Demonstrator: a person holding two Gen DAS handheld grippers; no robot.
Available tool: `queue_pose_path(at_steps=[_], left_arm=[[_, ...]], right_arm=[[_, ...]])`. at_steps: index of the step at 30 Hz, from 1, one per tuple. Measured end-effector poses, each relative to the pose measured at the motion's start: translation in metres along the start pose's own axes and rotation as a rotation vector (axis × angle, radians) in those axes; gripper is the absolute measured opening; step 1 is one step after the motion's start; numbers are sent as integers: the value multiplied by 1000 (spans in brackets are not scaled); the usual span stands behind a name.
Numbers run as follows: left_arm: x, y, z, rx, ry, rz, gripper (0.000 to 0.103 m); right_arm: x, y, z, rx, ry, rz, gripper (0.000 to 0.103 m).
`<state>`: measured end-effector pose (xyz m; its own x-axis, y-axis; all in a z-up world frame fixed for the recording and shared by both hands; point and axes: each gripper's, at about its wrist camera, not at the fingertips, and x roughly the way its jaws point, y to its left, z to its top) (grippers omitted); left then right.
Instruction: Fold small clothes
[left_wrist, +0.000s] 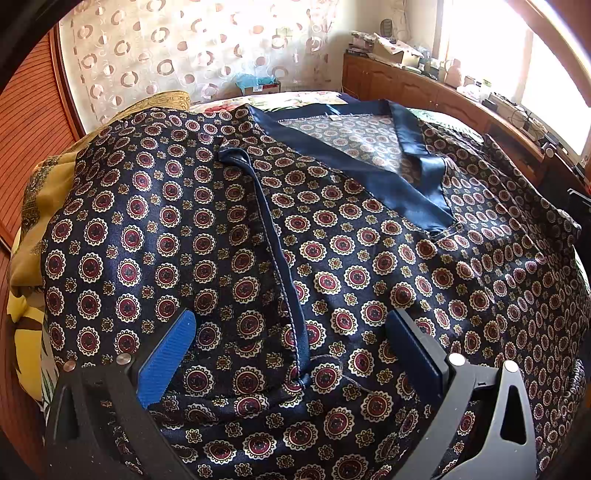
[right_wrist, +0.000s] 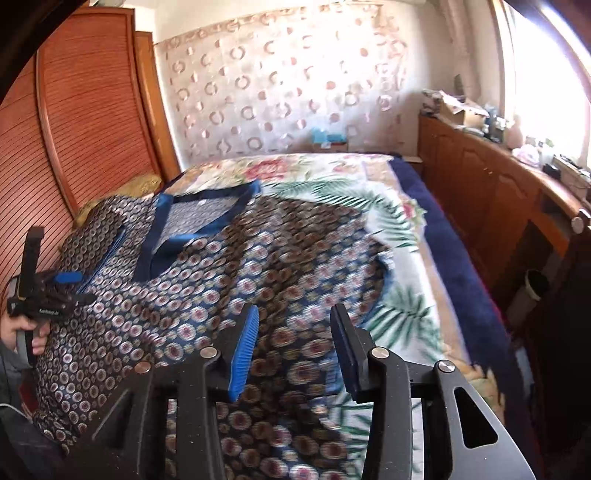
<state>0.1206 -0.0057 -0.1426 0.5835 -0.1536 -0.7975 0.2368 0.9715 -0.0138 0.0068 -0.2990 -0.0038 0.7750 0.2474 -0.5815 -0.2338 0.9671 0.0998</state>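
Now the shirt (left_wrist: 332, 258) lies spread on the bed (right_wrist: 406, 221), beneath both claws. Left claw (left_wrist: 291, 354) stands apart over its hem; right claw (right_wrist: 295, 347) stands apart above its edge, holding nothing.

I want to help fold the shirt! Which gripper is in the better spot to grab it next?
Probably the left gripper. Its open jaws sit low over the patterned shirt, straddling the navy-trimmed edge. The right gripper is open too, but looks farther above the cloth, near its side edge.

Circle-patterned curtain (right_wrist: 280, 96), wooden wardrobe (right_wrist: 96, 122), sunlit window (right_wrist: 546, 85).
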Motion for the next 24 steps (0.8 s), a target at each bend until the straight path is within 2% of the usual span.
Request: queue_pose_path(at_steps=[4, 7, 10, 13, 14, 15, 16, 17, 21, 24], left_arm=[[0, 0, 0, 0, 0, 0, 103], [0, 0, 0, -1, 0, 0, 103], [0, 0, -1, -1, -1, 0, 103], [1, 1, 1, -1, -1, 0, 103], [0, 1, 0, -1, -1, 0, 103], [0, 1, 0, -2, -1, 0, 103], [0, 1, 0, -1, -1, 0, 103], [0, 1, 0, -1, -1, 0, 103], [0, 1, 0, -2, -2, 0, 103], [0, 1, 0, -2, -1, 0, 103]], right_arm=[[1, -11, -2, 23, 14, -60, 43], [28, -21, -4, 56, 85, -91, 43], [50, -30, -9, 117, 149, -52, 43], [55, -29, -8, 115, 143, -46, 43], [55, -27, -9, 104, 145, -49, 35], [56, -24, -9, 83, 145, -54, 31], [61, -20, -7, 48, 146, -72, 22], [63, -14, -8, 8, 151, -90, 9], [73, -8, 6, -37, 157, -66, 5], [66, -4, 15, -33, 109, -13, 5]])
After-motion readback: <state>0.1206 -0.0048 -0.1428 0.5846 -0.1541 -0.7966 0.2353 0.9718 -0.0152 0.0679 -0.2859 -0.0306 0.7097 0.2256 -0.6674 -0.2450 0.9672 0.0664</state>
